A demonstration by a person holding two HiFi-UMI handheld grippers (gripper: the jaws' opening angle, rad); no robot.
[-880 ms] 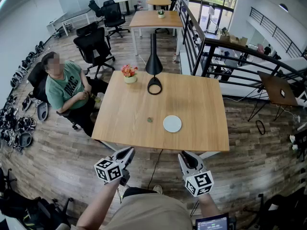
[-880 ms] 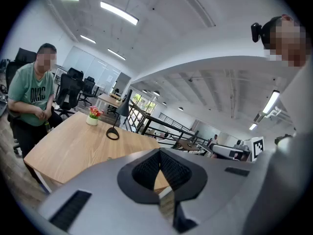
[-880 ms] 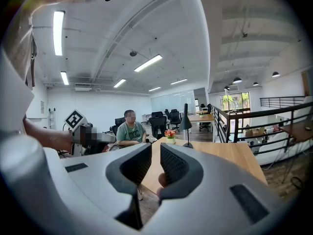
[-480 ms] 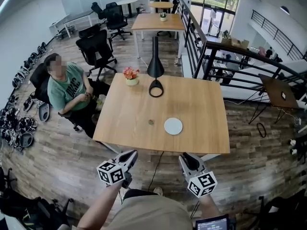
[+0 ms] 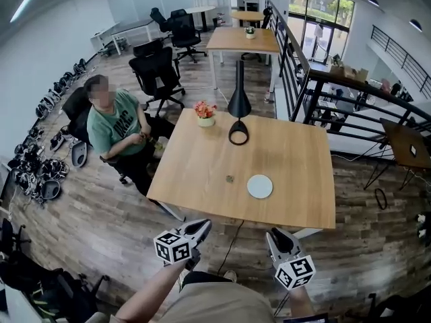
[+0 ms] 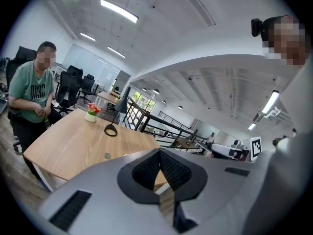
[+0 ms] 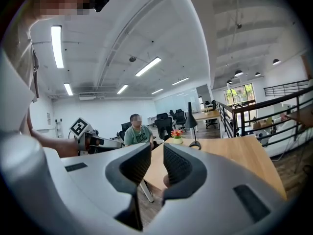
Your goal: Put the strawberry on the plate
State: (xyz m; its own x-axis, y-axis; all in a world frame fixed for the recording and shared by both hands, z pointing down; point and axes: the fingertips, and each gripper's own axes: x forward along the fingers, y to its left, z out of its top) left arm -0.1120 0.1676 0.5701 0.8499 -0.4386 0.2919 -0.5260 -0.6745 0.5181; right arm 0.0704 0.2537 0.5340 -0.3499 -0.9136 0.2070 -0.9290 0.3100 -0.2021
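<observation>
Table: a square light-wood tabletop [image 5: 202,173] is standing ahead of the camera wearer, with its near edge lying just beyond both grippers.
Strawberry: the small strawberry [image 5: 229,178], showing only as a tiny dark speck, is lying on bare wood in the near half of the table. It is sitting close to the left side of the plate but apart from it.
Plate: the round white plate [image 5: 260,186] is resting flat on the table, showing a bare top.
Left claw: the grey left gripper [image 5: 201,227], carrying its black-and-white marker cube, is hanging short of the table's near edge, tipping slightly downward. Its ribbed black pads [image 6: 146,168] are meeting at the tips and pinching nothing.
Right claw: the matching grey right gripper [image 5: 276,236] is hovering beside it, also short of the table and well apart from the strawberry. Its jaws are drawn in to a narrow slit, gripping nothing.
Lamp: a tall black cone-shaded lamp [image 5: 238,103] with a ring base is standing at the middle of the far edge.
Flowers: a small pale pot [image 5: 205,113] of red and orange flowers is sitting just left of the lamp.
Bystander: a person [image 5: 118,123] in a green T-shirt is sitting at the table's left side.
</observation>
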